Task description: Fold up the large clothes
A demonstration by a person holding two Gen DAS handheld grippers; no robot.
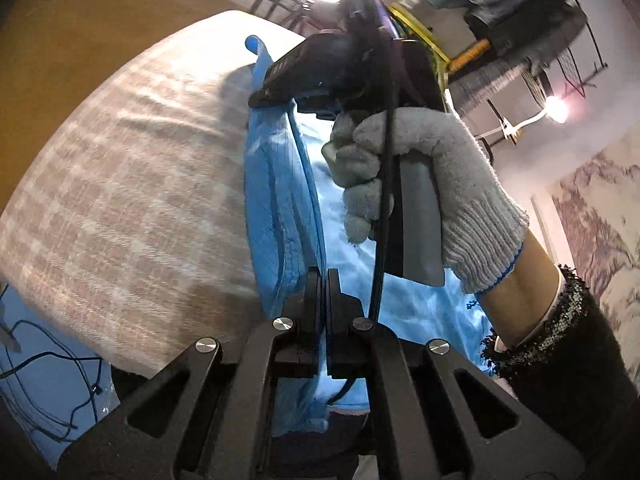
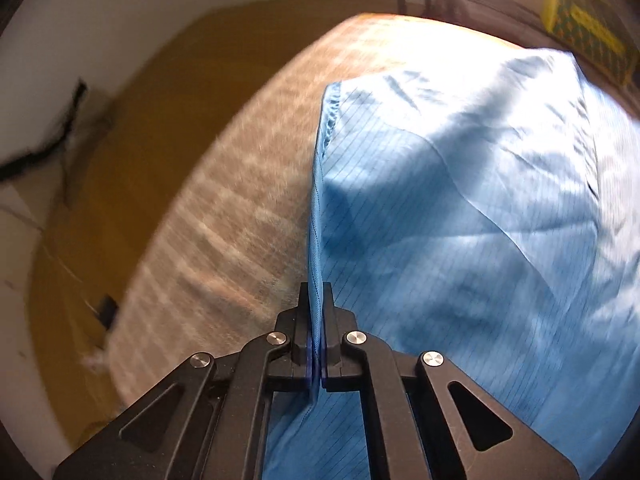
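Note:
A large light-blue garment [image 2: 460,208] with thin dark pinstripes lies spread over a bed with a beige checked cover [image 2: 240,200]. My right gripper [image 2: 316,292] is shut on the garment's left edge, which runs as a folded seam up between the pads. In the left wrist view the same blue garment [image 1: 280,200] hangs in folds, and my left gripper [image 1: 323,276] is shut on its edge. Just beyond it a gloved hand [image 1: 424,184] holds the other gripper's grey handle above the cloth.
The checked bed cover [image 1: 120,200] fills the left of the left wrist view, with a tan floor [image 2: 132,140] beyond. Black cables [image 1: 60,380] lie at the lower left. A rack with folded clothes [image 1: 520,8] and a lamp [image 1: 558,110] stand behind.

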